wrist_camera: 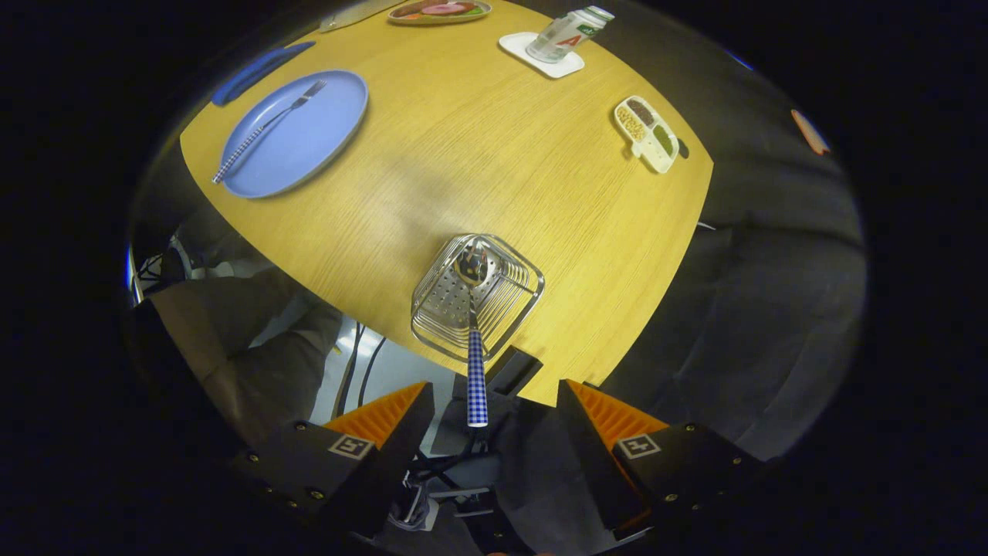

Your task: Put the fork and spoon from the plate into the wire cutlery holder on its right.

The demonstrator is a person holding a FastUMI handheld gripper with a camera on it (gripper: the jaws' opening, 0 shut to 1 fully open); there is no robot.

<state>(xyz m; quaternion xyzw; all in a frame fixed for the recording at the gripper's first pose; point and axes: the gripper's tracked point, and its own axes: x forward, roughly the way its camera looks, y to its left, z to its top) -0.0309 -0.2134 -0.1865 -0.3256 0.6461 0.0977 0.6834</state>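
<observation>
Gripper view looks steeply down on a yellow wood-grain counter (478, 154), with the claw (490, 421) spread wide and holding nothing, its orange ribbed fingers (382, 413) standing apart on either side of a blue-and-white checked spoon handle. That spoon (475, 340) stands in the silver wire cutlery holder (477, 297), bowl down on the perforated base, handle leaning up toward the claw without touching either finger. By my reading half the job is done. The fork with the matching checked handle (262, 131) lies on the round blue plate (297, 131), well beyond the fingers and off to the left (the holder sits between). Its long axis runs diagonally, tines pointing away, handle end overhanging the nearer rim, so the claw would need to travel forward-left and turn to straddle that handle crosswise.
</observation>
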